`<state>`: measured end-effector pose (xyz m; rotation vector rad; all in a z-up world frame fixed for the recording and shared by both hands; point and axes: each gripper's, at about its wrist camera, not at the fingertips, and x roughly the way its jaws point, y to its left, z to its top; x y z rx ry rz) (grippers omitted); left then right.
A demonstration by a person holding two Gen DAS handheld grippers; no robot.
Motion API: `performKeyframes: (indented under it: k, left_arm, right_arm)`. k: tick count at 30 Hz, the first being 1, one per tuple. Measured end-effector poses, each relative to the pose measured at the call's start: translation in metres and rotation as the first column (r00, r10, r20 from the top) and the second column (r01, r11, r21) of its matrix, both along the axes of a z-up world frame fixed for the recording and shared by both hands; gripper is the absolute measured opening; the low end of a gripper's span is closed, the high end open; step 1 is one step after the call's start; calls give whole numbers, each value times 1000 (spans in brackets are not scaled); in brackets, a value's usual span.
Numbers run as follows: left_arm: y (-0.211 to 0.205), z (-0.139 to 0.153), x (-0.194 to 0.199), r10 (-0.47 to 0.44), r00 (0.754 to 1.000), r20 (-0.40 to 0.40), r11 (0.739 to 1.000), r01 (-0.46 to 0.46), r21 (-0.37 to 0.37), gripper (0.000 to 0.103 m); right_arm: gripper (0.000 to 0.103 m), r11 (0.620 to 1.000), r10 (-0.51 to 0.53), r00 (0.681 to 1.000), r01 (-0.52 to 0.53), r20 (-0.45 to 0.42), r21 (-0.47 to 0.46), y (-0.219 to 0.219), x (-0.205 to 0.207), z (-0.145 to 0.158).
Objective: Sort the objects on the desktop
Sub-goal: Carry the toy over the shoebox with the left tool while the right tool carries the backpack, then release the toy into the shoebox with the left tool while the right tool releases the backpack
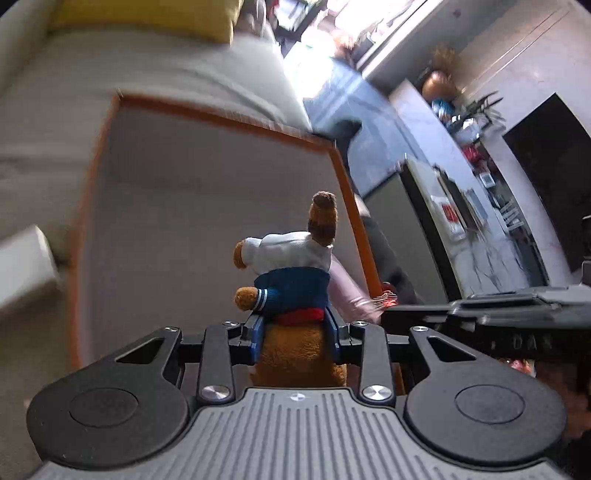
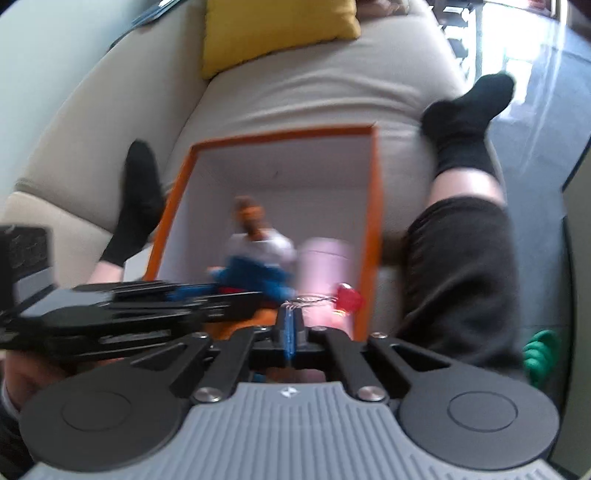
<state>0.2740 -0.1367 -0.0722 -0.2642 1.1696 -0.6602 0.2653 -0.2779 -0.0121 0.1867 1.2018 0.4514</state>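
Note:
An orange-rimmed box with a grey inside lies open under both grippers. My left gripper is shut on a brown plush toy in a white, blue and red sweater, its blue pads pressing the toy's waist over the box. In the right wrist view the toy is blurred above the box floor. My right gripper is shut, pads together. Thin silvery strands with a red charm lie at its tips; I cannot tell whether they are pinched. A pink cylinder stands by the box's right wall.
The box rests on a beige sofa with a yellow cushion. A person's legs in black socks flank the box. A green object lies at the right. A low table stands beyond the box.

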Motion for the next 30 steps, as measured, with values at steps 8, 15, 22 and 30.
performKeyframes:
  k: [8,15,22,30]
  left_arm:
    - [-24,-10,5,-46,998,-30,986,50,158,38]
    - [-34,-27,13,-57,992,-111,967,82,240,38]
    - [-39,-41,17,-55,989,-141,963,90,254,43]
    - [-34,-36,9,-65,987,-148,952,105,287,53]
  right_arm:
    - [4,997,19,998,-15,54,-69,6,-3,-5]
    - [5,997,20,997,-14,78,-76,0,-2,-5]
    - [6,996,41,994,-33,97,-83,0,-4,-5]
    - [6,994,62,993,-52,100,-100,1,-4,-10]
